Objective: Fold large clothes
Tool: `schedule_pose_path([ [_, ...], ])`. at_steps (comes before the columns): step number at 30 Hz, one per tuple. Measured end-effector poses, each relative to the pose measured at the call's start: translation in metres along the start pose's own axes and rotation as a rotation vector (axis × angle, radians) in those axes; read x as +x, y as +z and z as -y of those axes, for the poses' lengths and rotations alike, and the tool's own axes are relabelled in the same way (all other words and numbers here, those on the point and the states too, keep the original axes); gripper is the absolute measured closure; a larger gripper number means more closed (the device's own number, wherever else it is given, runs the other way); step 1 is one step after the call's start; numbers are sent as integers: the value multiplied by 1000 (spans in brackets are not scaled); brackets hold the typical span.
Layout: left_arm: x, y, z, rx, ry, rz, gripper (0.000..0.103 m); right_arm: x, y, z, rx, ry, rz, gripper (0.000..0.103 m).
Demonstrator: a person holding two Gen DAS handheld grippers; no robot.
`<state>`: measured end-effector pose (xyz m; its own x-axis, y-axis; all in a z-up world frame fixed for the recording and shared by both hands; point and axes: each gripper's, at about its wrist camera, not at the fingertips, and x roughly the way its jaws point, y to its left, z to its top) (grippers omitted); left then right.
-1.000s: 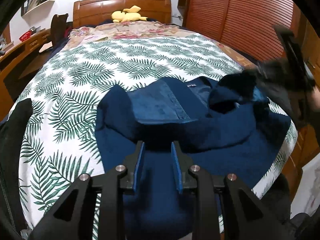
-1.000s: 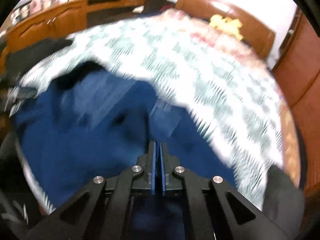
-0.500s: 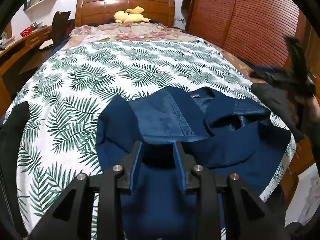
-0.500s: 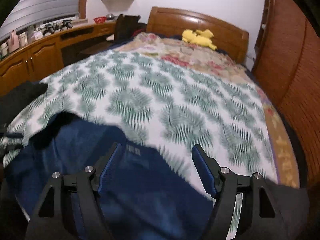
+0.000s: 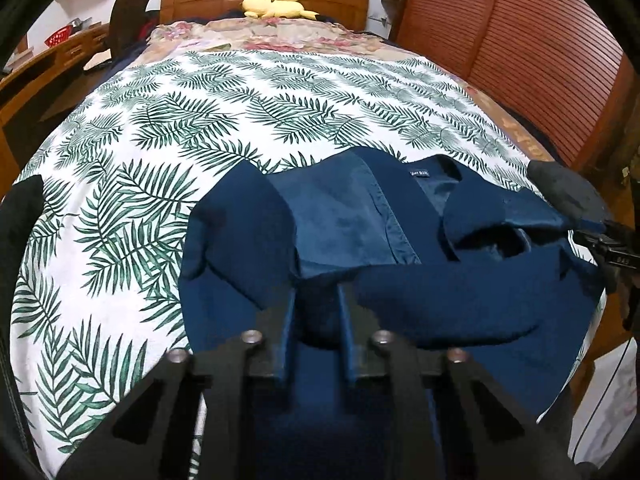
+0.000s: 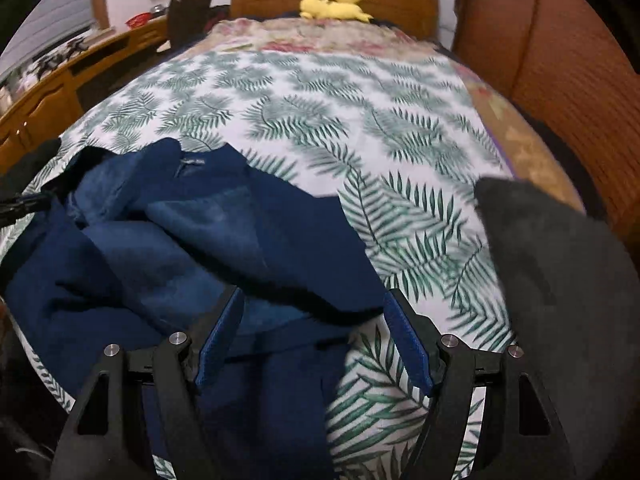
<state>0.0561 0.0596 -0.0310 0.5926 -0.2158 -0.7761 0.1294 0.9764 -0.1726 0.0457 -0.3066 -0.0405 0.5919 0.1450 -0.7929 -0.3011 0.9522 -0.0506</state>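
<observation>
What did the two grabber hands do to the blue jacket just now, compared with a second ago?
The right gripper, pinched shut a second ago, let go and now hangs wide open over the blue jacket. The left gripper stayed partly open over the jacket's near edge. The leaf-print bedspread and yellow plush toy stayed put.

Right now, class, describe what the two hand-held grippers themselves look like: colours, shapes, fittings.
Both are matte black frames with angular triangular cut-outs and round silver screw heads. The left hand-held gripper and the right hand-held gripper each carry two flat blue finger pads. No cables or sleeves are visible.
</observation>
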Motion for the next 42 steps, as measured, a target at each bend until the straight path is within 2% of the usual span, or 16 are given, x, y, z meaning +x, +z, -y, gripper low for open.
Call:
schedule_pose_path([
  [1,-2,0,2,12,8,9,96,2,-2,0,-4,10,-6,29],
  [3,-5,0,5,35,25,24,101,7,-5,-2,-34,-4,-17,29],
  [8,-18,7,4,43,42,76,102,32,-6,14,-10,-35,-53,29],
  [12,-26,14,-2,37,48,113,102,40,0,37,74,-1,-44,29],
  [14,-27,18,-6,34,51,122,102,48,4,46,109,41,-59,49],
  [15,-28,20,-7,34,56,129,102,53,6,49,123,90,-73,81],
  [16,-28,22,-8,37,62,137,102,54,9,49,124,126,-78,99],
  [19,-30,35,-12,40,89,168,102,44,28,41,71,174,-12,100],
  [24,-33,66,-28,16,115,217,102,24,87,41,83,140,105,101],
  [28,-28,86,-41,-9,122,234,102,32,138,48,149,104,137,101],
  [32,-16,90,-47,-39,125,210,102,45,166,42,164,50,163,101],
  [33,-12,90,-50,-56,109,185,102,49,169,40,164,43,159,92],
  [34,-11,88,-53,-67,94,173,101,53,171,38,166,27,146,65],
  [36,-10,84,-54,-74,69,152,96,60,170,36,162,18,114,33],
  [39,-13,76,-52,-57,78,141,92,59,161,32,122,-33,119,33],
  [42,-22,67,-46,-39,68,146,87,54,145,24,83,-14,97,33],
])
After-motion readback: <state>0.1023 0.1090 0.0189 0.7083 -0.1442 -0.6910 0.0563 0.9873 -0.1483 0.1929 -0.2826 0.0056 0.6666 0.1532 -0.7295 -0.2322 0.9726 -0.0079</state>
